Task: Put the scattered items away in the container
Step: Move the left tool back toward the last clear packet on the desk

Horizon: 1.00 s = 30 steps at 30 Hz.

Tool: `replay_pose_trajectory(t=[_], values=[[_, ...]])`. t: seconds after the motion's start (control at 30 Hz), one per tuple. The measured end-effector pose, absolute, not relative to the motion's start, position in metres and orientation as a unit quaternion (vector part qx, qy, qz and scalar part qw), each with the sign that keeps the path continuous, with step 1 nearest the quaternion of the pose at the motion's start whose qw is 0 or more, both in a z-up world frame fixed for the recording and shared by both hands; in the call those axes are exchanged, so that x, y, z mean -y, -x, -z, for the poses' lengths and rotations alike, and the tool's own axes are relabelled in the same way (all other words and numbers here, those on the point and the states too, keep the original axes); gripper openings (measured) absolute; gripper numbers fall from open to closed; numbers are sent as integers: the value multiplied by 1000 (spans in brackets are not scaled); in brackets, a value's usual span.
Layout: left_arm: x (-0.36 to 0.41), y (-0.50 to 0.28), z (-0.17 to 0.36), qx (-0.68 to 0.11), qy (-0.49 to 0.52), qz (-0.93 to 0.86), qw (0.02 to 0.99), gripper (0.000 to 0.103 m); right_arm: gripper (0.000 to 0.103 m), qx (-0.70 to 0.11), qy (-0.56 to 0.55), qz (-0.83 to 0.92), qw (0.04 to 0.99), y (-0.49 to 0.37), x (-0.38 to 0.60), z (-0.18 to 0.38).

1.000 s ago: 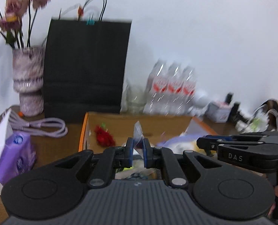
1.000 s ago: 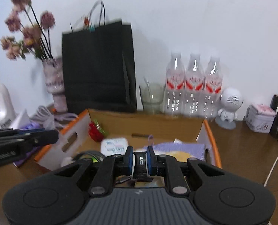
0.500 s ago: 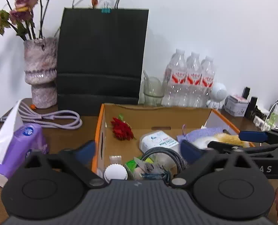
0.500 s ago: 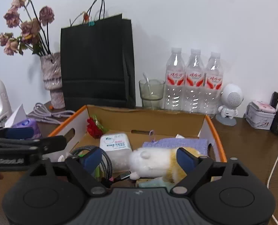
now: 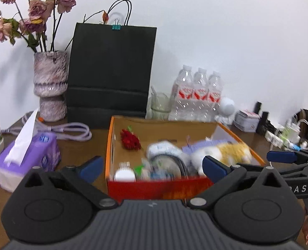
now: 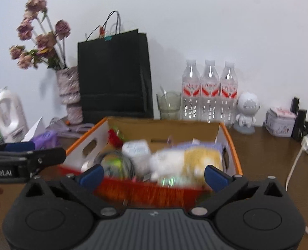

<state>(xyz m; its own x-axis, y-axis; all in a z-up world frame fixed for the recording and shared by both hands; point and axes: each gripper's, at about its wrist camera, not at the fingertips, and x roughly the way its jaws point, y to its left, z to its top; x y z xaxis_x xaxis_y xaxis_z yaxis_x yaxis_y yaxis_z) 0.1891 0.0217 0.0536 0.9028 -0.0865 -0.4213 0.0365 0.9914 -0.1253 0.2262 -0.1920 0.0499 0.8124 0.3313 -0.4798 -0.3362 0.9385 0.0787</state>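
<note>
An orange-rimmed cardboard box sits on the brown table. It holds a white and yellow plush toy, a red flower, a white pack, a black cable coil and a white-capped bottle. My left gripper stands open in front of the box, nothing between its pads. My right gripper is beside it with jaws opening wide, also empty. Each gripper shows side-on in the other's view.
A purple tissue box and a purple cable lie left of the box. Behind it stand a vase, a black paper bag, a glass and water bottles. A white figure, a tin and a white cord are on the right.
Both grippers went from shut on small items over the box to wide open and empty. Both drew back, so the box's red front wall now shows.
</note>
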Motion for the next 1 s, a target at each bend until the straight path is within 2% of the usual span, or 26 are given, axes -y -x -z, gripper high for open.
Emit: replay_pose_trajectory(t=[0.23, 0.5, 1.0], values=[[-13, -140, -7, -275, 21, 37, 960, 103, 103, -298, 55, -170, 938, -174, 191, 1], [-4, -116, 32, -329, -6, 36, 944, 103, 103, -345, 64, -164, 922, -162, 188, 34], [-4, -114, 34, -344, -1, 5, 939, 103, 103, -343, 47, -164, 924, -161, 193, 37]])
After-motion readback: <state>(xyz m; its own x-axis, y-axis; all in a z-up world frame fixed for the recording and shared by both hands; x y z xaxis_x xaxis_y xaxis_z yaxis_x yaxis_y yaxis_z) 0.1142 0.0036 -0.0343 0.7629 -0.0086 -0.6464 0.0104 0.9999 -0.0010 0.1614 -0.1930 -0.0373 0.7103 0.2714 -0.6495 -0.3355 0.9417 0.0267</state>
